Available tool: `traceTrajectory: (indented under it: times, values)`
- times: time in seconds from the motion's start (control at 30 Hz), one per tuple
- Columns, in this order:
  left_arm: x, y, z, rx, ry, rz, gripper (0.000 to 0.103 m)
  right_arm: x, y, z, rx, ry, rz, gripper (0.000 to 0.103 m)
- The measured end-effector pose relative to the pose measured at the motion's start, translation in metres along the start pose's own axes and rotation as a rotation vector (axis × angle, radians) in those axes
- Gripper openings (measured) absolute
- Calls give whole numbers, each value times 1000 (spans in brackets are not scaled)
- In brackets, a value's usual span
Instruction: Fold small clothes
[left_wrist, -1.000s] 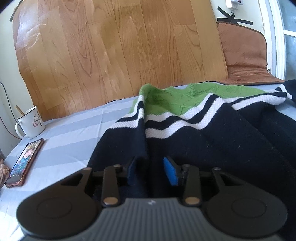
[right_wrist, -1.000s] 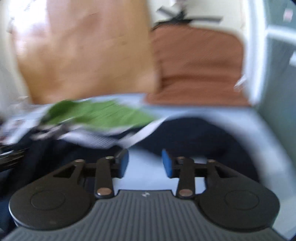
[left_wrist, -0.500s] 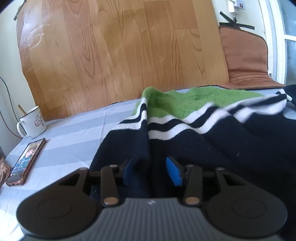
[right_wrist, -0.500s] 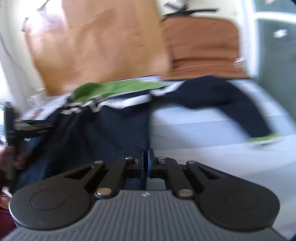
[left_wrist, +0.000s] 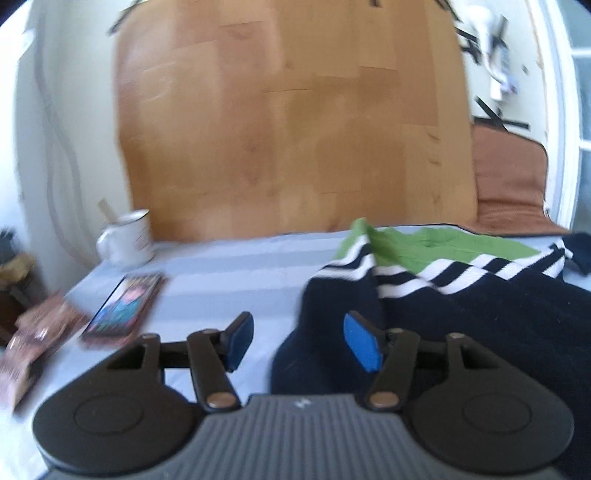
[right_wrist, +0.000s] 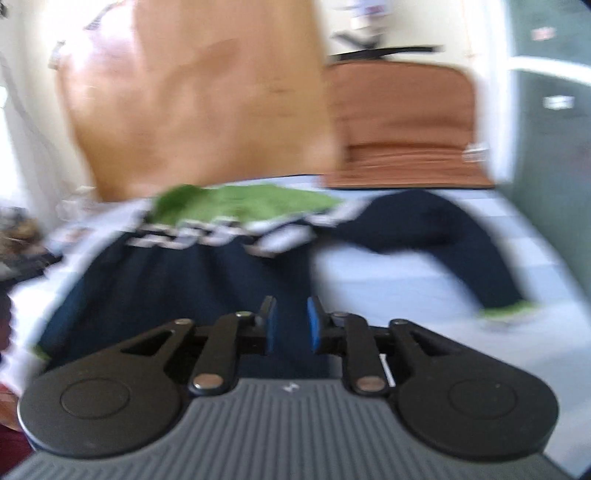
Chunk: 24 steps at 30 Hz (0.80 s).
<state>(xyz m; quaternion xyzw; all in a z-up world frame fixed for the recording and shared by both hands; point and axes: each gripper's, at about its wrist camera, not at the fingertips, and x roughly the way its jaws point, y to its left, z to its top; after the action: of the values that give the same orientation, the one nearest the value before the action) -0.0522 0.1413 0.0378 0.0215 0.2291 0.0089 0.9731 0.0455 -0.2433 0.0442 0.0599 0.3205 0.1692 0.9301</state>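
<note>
A navy sweater (left_wrist: 461, 314) with white stripes and a green top lies spread on the light blue striped bed sheet (left_wrist: 229, 273). My left gripper (left_wrist: 299, 343) hovers at its left edge with the jaws opening. The navy edge lies below the right blue pad (left_wrist: 360, 347), and neither pad presses on it. In the blurred right wrist view my right gripper (right_wrist: 291, 326) is low over the navy body of the sweater (right_wrist: 184, 288). Its jaws are opening, a narrow gap shows between the pads, and nothing is gripped. One sleeve (right_wrist: 461, 236) trails right to a green cuff (right_wrist: 509, 310).
A white mug (left_wrist: 127, 240), a phone (left_wrist: 125, 306) and a patterned packet (left_wrist: 33, 339) lie at the sheet's left side. A wooden board (left_wrist: 288, 129) leans against the wall behind. A brown cushion (left_wrist: 506, 177) stands at the back right.
My left gripper let the navy fold go, spread its jaws and swung left. My right gripper shut, then parted a little, and moved left over the sweater's body.
</note>
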Motion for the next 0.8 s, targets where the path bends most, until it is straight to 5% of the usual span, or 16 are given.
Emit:
traceTrajectory:
  times: [0.1, 0.2, 0.27, 0.33, 0.4, 0.47, 0.53, 0.57, 0.6, 0.63, 0.8]
  values:
    - [-18, 24, -17, -66, 42, -32, 61, 42, 40, 15, -34, 54, 170, 28]
    - [-31, 32, -36, -92, 83, -70, 83, 79, 97, 27, -93, 118, 309, 31]
    - [-32, 32, -45, -110, 112, -118, 83, 109, 126, 38, -120, 156, 368, 33]
    - [-29, 29, -49, -115, 127, -142, 76, 142, 151, 45, -141, 182, 384, 34]
    - [-19, 25, -52, -115, 158, -157, 55, 177, 170, 52, -141, 200, 360, 38]
    - [-12, 20, -55, -94, 164, -134, 23, 208, 179, 60, -111, 217, 336, 41]
    - [-7, 13, -55, -49, 148, -121, 8, 229, 184, 64, -60, 229, 324, 45]
    - [-6, 15, -54, -51, 145, -124, 8, 242, 188, 67, -31, 241, 323, 42]
    - [-4, 18, -52, -62, 141, -127, 8, 256, 195, 70, -15, 263, 329, 16]
    - [-5, 24, -50, -72, 127, -112, 7, 262, 202, 74, -15, 280, 338, 6]
    - [-4, 79, -30, -183, 73, 138, 7, 292, 277, 95, -106, 232, 448, 7]
